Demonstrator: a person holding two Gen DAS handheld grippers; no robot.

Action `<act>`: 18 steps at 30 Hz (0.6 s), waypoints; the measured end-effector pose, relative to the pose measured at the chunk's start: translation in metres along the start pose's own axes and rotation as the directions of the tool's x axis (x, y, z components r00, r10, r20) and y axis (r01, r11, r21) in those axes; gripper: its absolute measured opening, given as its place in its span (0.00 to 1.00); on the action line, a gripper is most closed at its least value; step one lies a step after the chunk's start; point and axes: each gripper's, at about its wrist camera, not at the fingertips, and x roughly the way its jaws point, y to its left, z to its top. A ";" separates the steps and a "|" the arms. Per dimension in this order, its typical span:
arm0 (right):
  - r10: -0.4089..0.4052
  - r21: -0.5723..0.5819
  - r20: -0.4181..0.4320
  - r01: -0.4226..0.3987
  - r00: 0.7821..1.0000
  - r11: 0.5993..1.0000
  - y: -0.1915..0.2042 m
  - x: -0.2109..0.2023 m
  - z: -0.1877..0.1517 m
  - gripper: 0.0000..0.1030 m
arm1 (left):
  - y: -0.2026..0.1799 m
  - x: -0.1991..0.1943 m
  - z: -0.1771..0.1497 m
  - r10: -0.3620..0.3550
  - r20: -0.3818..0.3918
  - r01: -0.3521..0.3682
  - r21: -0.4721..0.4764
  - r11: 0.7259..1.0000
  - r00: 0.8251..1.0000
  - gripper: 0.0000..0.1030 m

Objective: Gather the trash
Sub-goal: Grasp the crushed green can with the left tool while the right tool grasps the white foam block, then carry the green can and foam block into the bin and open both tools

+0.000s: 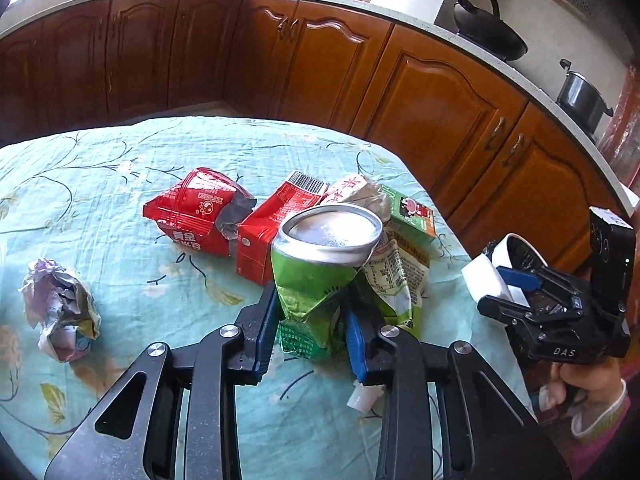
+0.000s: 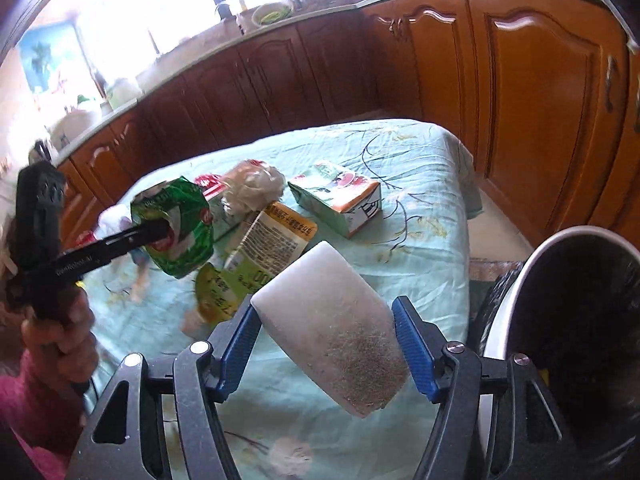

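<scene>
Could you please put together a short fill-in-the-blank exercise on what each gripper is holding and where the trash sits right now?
1. The left gripper has its jaws shut on a crushed ____ can.
2. The right gripper grips a white ____ block.
3. A crumpled paper ball lies alone on the floral ____.
4. The dark bin stands on the right gripper's ____ side.

Missing words: green; foam; tablecloth; right
</scene>
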 end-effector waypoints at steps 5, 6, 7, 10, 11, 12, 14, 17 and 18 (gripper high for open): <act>0.061 0.168 0.104 -0.078 0.993 0.983 -0.009 -0.019 -0.021 0.66 | -0.003 -0.027 0.002 -0.022 0.057 0.022 0.000 1.000 0.998 0.27; 0.048 0.180 0.121 -0.070 0.992 0.981 -0.009 -0.024 -0.025 0.66 | -0.005 -0.033 0.001 -0.029 0.068 0.029 0.003 1.000 0.997 0.27; 0.045 0.195 0.133 -0.071 0.990 0.978 -0.010 -0.028 -0.029 0.66 | -0.007 -0.037 0.002 -0.036 0.075 0.036 0.006 0.999 0.997 0.27; 0.048 0.229 0.170 -0.087 0.984 0.970 -0.011 -0.040 -0.036 0.66 | -0.016 -0.051 0.000 -0.065 0.095 0.063 0.025 0.998 0.993 0.27; 0.042 0.231 0.179 -0.084 0.983 0.969 -0.010 -0.043 -0.037 0.66 | -0.020 -0.054 0.000 -0.073 0.098 0.070 0.034 0.997 0.992 0.27; 0.031 0.236 0.192 -0.077 0.981 0.969 -0.010 -0.049 -0.039 0.66 | -0.026 -0.055 -0.001 -0.085 0.100 0.081 0.043 0.996 0.991 0.27; 0.022 0.251 0.215 -0.077 0.976 0.965 -0.013 -0.059 -0.045 0.66 | -0.036 -0.058 -0.004 -0.111 0.097 0.105 0.058 0.993 0.989 0.27; 0.001 0.280 0.248 -0.073 0.969 0.957 -0.020 -0.071 -0.052 0.66 | -0.057 -0.053 -0.008 -0.141 0.079 0.134 0.086 0.987 0.987 0.27; -0.006 0.289 0.256 -0.071 0.967 0.955 -0.023 -0.074 -0.054 0.66 | -0.062 -0.052 -0.010 -0.149 0.073 0.142 0.095 0.985 0.986 0.27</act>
